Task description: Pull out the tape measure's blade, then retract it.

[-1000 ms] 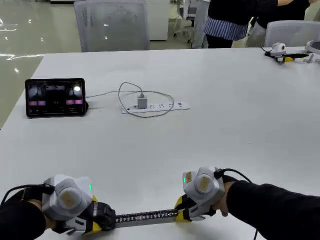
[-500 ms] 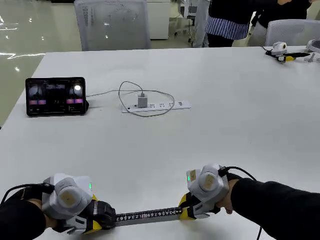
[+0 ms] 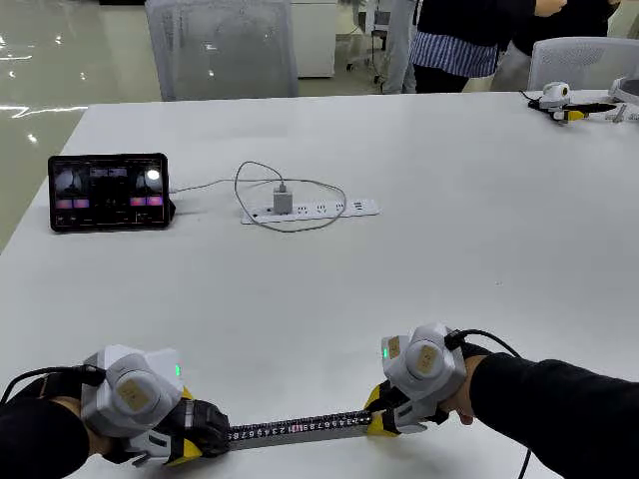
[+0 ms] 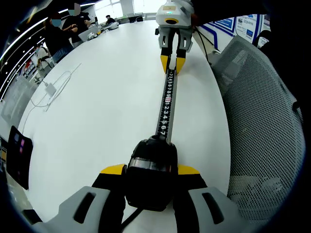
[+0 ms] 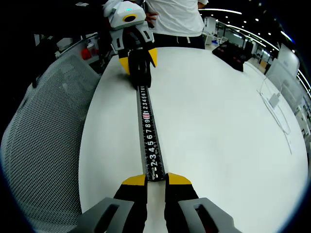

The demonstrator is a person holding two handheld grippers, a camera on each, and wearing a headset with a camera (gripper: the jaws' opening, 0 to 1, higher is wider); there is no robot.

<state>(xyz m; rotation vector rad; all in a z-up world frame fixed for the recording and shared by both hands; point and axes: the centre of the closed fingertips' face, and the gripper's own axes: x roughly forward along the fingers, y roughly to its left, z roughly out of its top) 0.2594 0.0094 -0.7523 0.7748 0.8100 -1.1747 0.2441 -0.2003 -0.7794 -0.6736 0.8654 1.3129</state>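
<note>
A black tape measure case [image 4: 151, 167] sits between the yellow-tipped jaws of my left gripper [image 4: 150, 171], which is shut on it; in the head view the case [image 3: 208, 431] is at the bottom left. Its dark numbered blade [image 3: 300, 428] runs along the white table toward my right gripper [image 3: 379, 423]. In the right gripper view the blade [image 5: 148, 141] ends between the tips of my right gripper [image 5: 155, 179], which is shut on the blade's end. The left gripper view shows the blade [image 4: 166, 107] stretching away to the right gripper [image 4: 172, 62].
A tablet [image 3: 109, 192] stands at the far left of the table [image 3: 449, 230]. A power strip [image 3: 310, 211] with a charger and looped cable lies mid-table. Another gripper device [image 3: 564, 101] rests at the far right corner. A mesh chair [image 3: 220, 48] and a person [image 3: 469, 40] are beyond the table.
My right gripper has moved rightward along the table edge with the blade's end, so more blade shows. The left gripper and case stayed put.
</note>
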